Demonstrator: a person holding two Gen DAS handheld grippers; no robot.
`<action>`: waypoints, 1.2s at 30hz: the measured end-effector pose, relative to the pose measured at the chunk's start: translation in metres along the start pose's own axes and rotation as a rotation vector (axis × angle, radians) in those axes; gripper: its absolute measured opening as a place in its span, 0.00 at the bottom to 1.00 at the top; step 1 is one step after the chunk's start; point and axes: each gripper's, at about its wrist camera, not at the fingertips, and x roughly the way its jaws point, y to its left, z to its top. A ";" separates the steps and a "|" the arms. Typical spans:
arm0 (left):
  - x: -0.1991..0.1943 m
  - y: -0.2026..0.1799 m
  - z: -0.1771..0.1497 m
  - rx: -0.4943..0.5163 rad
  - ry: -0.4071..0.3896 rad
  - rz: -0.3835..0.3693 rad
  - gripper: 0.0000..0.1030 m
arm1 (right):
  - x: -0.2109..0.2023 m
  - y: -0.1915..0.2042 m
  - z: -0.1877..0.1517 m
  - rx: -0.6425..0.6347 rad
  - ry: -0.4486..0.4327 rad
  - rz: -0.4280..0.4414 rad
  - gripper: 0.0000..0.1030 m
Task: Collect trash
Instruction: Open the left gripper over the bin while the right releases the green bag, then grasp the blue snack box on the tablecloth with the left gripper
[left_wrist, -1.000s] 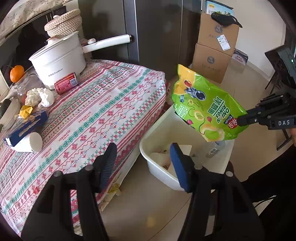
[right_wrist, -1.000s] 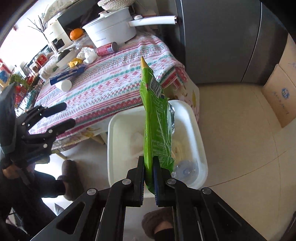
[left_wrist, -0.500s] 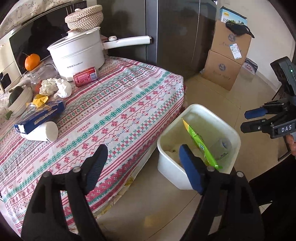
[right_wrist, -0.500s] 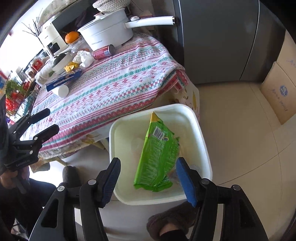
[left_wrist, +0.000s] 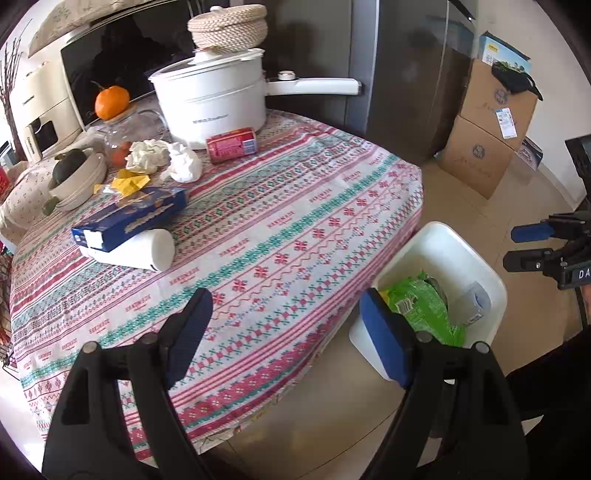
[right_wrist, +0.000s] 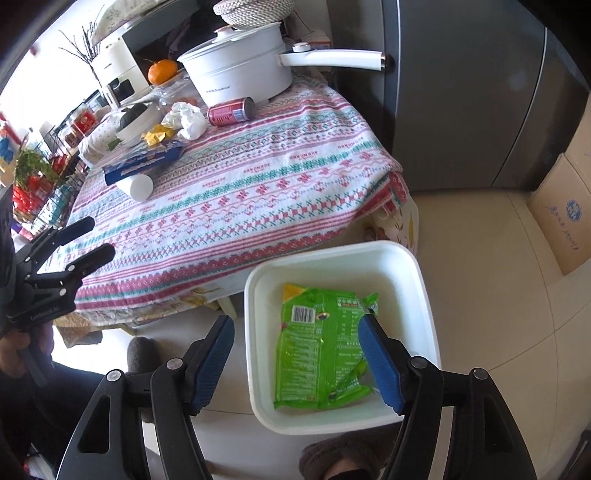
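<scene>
Leftmost, the left hand-held gripper (left_wrist: 284, 328) hangs with jaws apart over the desk (left_wrist: 280, 229); rightward, the green snack bag (right_wrist: 321, 347) lies in the white bin (right_wrist: 410, 266), beside perhaps a bottle, under the spread, empty right hand-held gripper (right_wrist: 295, 354).
</scene>
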 end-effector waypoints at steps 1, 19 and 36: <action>-0.001 0.009 0.001 -0.018 -0.002 0.010 0.80 | 0.001 0.003 0.003 -0.003 -0.002 -0.002 0.70; 0.017 0.173 0.017 -0.484 0.019 0.126 0.80 | 0.030 0.075 0.066 -0.093 -0.036 -0.037 0.71; 0.085 0.226 0.012 -0.991 0.005 -0.129 0.40 | 0.062 0.128 0.093 -0.155 -0.025 -0.036 0.72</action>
